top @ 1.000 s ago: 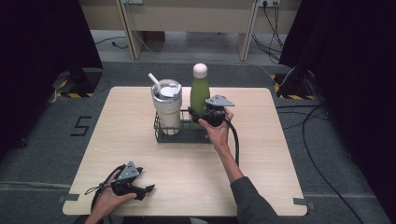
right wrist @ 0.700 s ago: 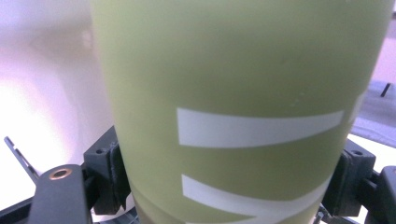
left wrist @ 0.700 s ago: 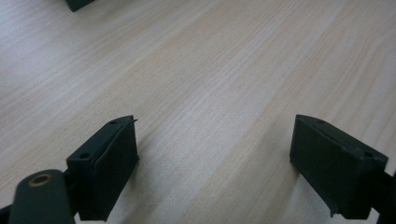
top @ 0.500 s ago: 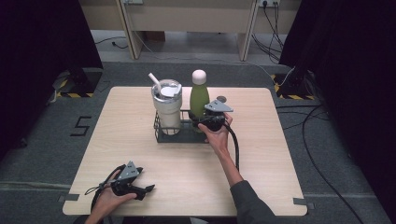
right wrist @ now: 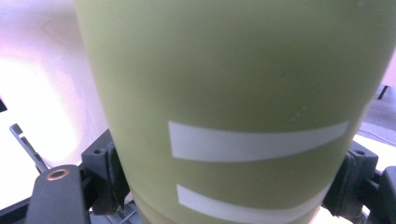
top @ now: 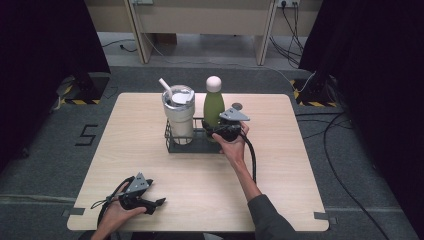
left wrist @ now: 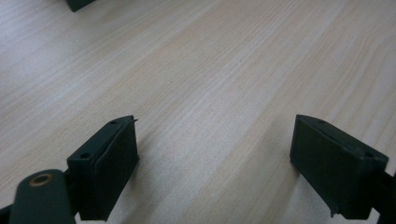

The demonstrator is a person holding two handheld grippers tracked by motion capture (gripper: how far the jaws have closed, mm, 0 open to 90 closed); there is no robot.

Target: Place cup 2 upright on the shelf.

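A green bottle (top: 214,107) with a pale cap stands upright in a black wire rack (top: 196,146) at the middle of the table, next to a steel tumbler (top: 179,116) with a lid and straw. My right gripper (top: 217,131) is at the bottle's lower body from the right side. In the right gripper view the green bottle (right wrist: 233,93) sits between the pads (right wrist: 105,175), which touch its sides; the jaws have just been opening slightly. My left gripper (top: 156,202) rests at the table's near left, open, with bare wood between its jaws (left wrist: 215,163).
The wooden table (top: 300,165) has free room on the right and along the front. A small dark round thing (top: 237,105) lies behind the right gripper. Cables and dark curtains surround the table on the floor.
The right hand has shifted slightly at the bottle, which stays upright in the rack. The left hand has kept still.
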